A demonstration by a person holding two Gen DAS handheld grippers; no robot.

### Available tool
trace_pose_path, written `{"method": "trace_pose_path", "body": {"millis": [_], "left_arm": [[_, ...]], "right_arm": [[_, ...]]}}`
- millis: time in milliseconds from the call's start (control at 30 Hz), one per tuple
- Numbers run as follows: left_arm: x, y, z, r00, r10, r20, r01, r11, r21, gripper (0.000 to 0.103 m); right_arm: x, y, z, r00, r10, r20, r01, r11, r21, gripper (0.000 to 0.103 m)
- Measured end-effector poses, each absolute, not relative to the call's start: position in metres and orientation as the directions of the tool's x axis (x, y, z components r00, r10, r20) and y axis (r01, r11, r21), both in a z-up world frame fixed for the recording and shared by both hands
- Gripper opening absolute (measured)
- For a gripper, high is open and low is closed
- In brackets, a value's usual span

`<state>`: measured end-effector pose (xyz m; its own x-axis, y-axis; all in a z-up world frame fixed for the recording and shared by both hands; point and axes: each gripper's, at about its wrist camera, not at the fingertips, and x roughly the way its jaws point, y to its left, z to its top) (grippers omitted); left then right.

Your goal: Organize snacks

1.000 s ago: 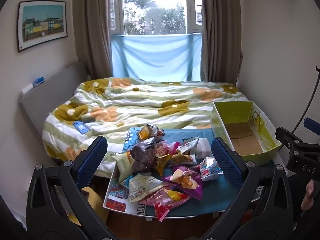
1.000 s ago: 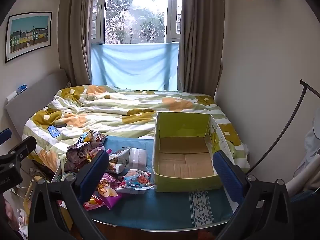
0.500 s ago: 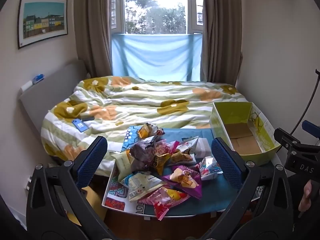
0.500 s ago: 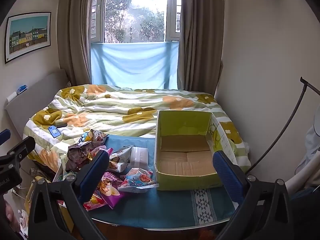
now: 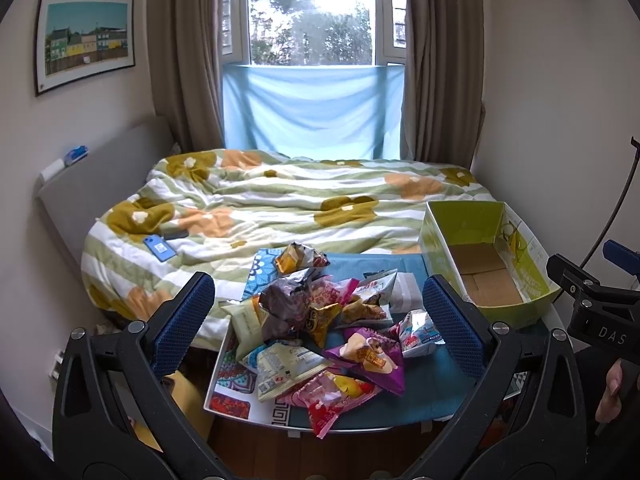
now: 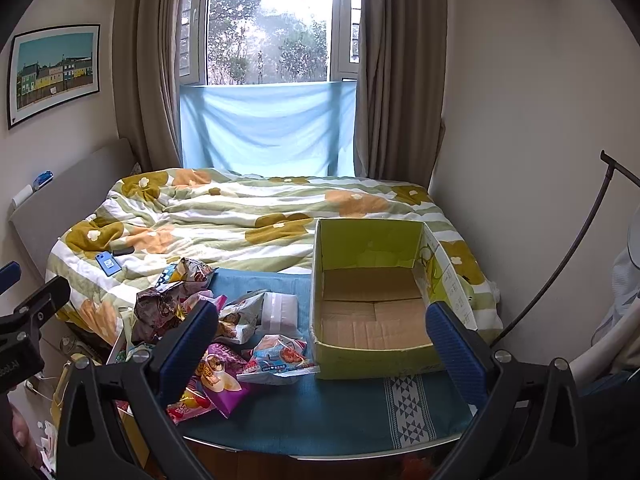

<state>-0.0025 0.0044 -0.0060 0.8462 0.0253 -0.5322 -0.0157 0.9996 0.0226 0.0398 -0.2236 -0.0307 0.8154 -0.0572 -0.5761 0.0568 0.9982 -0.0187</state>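
Light source: I see daylight only, from the window (image 5: pixel 316 20) at the far wall; its panes are blown out to near white in both views.
Brightness: moderate and soft; far bedspread (image 5: pixel 304 196) evenly lit, near floor under the table dim.
Shadows: weak and diffuse; I note the inner wall of the cardboard box (image 6: pixel 368 240) is darker than its floor.
Glare: small highlights on the crinkled snack packets (image 5: pixel 316 320); wrappers otherwise readable.
Backlight: curtains (image 6: pixel 144 60) read dark against the window.
Distortion: strong fisheye; walls and picture frame (image 5: pixel 84 40) bow outward, black vignette in all corners.
Focus: I find mid-scene sharp; print on packets too small to read.
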Motion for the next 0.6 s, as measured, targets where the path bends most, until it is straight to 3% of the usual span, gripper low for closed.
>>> {"method": "trace_pose_path", "body": {"millis": [600], "left_arm": [[-0.0043,0.0056,-0.0076,0.846,0.032,-0.532,-0.019,0.999,0.031,0.103]], "right_arm": [[0.0386,-0.2206,-0.0324,0.819,-0.052,-0.572,0.051,0.999,-0.018,0.103]]}}
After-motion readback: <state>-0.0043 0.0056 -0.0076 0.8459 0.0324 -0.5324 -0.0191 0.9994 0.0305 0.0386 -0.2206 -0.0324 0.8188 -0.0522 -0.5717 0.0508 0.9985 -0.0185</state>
